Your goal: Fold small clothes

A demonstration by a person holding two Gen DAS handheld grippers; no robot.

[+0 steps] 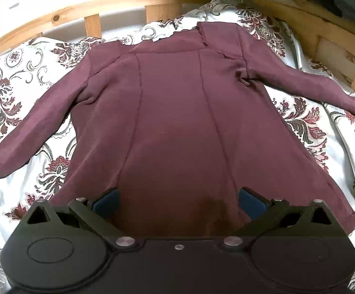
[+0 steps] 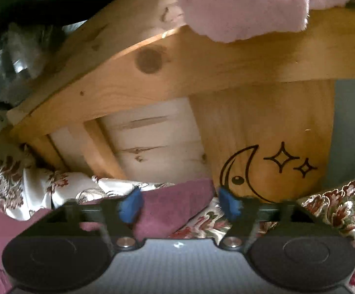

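A: Where's the top (image 1: 177, 122)?

B: Flat on the floral bedspread (image 1: 18, 93), back up, spread ahead of the left claw (image 1: 178, 202). Its hem runs just under the blue pads, with both sleeves thrown out to the sides. That claw stands wide and holds nothing.

A: And the right claw (image 2: 178, 204)?

B: It is partly closed, with the cuff (image 2: 175, 203) lying between the pads. The left pad (image 2: 129, 205) seems to touch the cloth, but there is a gap at the right one. I'd call it not yet gripped.

A: What could go wrong?

B: The cuff only reaches partway across that gap. If the pads close off to one side, I think they could catch the sheet beneath along with the sleeve, or pinch a single layer that slips out on the lift. The bed frame (image 2: 202, 68) is close ahead of the right claw too, so a long forward swing could knock it. On the left side, a grab at the middle of the hem would probably bunch the fabric, not fold it.

A: Any writing?

B: None that I can read. There is just a crescent moon and two stars (image 2: 263, 169) drawn on the wood ahead of the right claw, and I see no garment label.
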